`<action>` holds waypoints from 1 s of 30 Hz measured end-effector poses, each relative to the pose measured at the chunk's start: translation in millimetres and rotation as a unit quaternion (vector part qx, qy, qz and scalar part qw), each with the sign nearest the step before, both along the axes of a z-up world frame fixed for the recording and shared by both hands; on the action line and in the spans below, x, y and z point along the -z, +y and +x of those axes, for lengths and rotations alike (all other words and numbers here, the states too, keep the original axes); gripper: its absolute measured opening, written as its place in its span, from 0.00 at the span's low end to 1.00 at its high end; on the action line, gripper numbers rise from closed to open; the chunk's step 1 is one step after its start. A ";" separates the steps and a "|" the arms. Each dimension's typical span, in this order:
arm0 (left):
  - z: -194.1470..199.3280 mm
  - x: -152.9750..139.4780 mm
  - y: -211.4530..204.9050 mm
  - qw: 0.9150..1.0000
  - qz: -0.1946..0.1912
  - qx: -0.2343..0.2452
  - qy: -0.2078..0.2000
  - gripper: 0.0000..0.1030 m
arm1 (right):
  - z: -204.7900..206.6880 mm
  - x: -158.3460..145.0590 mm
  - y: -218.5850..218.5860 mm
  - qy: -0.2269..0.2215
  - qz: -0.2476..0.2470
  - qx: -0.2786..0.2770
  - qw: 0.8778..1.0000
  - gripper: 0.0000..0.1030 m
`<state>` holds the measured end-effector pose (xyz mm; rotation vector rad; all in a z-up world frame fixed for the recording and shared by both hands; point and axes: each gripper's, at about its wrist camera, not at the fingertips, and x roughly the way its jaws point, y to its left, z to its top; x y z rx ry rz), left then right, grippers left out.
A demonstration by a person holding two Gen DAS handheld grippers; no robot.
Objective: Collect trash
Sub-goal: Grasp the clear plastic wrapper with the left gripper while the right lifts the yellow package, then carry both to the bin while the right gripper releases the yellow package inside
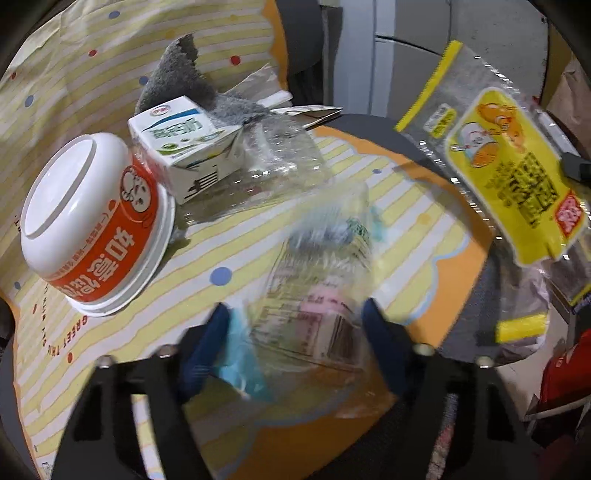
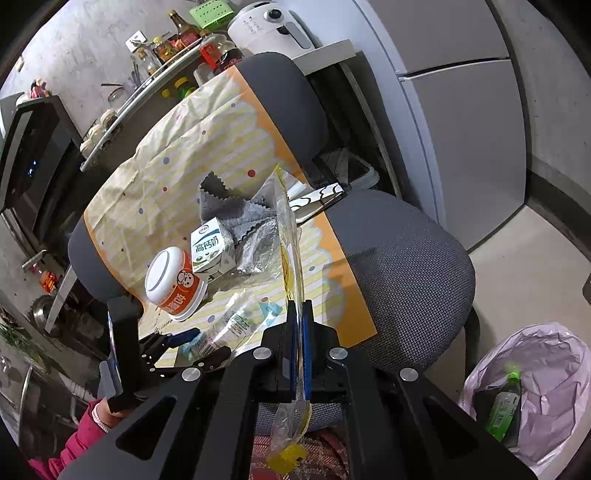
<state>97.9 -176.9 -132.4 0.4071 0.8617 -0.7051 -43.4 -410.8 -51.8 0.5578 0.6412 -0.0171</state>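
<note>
**Both grippers holding wrappers above the chair seat**

The left gripper (image 1: pixel 295 314) had its jaws clamped on a clear plastic wrapper (image 1: pixel 321 280) with printed labelling and a pale blue edge; the wrapper was blurred in the left wrist view, filling the gap between the two blue pads. In the right wrist view the same gripper (image 2: pixel 201 341) sat low at the near edge of the seat, wrapper bunched in its jaws.

The right gripper (image 2: pixel 299 306) had its jaws pressed together on a yellow-printed clear bag (image 2: pixel 290 236), seen edge-on and rising upright from the pads, with its tail hanging below the jaws. From the left wrist view that bag (image 1: pixel 509 177) hung to the right, off the seat.

The remaining trash lay on a striped, dotted paper sheet (image 2: pixel 177 155) draped over a grey office chair (image 2: pixel 402 266). An overturned red-and-white instant bowl (image 1: pixel 92 225) rested base up at the left. A white milk carton (image 1: pixel 184 144) lay just beside it, touching its rim. Crumpled clear plastic (image 1: pixel 280 162) lay just beside the carton, and a grey pinked-edge cloth (image 1: pixel 184 74) lay behind both.

On the floor right of the chair stood a bin with a pale pink liner (image 2: pixel 546 373), a green-capped bottle (image 2: pixel 504 402) already lying inside. A white appliance (image 2: pixel 269 26) stood on a shelf behind the chair.
</note>
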 end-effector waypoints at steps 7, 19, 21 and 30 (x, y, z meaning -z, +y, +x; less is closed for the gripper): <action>-24.2 -24.1 6.4 0.998 -0.045 -0.028 -0.017 0.02 | -10.6 -8.1 4.1 -0.010 -0.018 0.007 1.000 0.03; -91.6 -84.0 -11.6 0.986 -0.149 -0.019 -0.070 0.02 | -50.1 -24.6 -3.1 -0.033 -0.055 0.061 0.996 0.03; -99.0 -81.9 -23.3 0.987 -0.150 -0.002 -0.063 0.02 | -62.2 -25.2 -9.4 -0.028 -0.066 0.078 0.994 0.03; -125.0 -67.3 -90.6 0.983 -0.166 0.069 -0.043 0.03 | -128.1 -7.8 -55.5 0.010 -0.102 0.183 0.978 0.04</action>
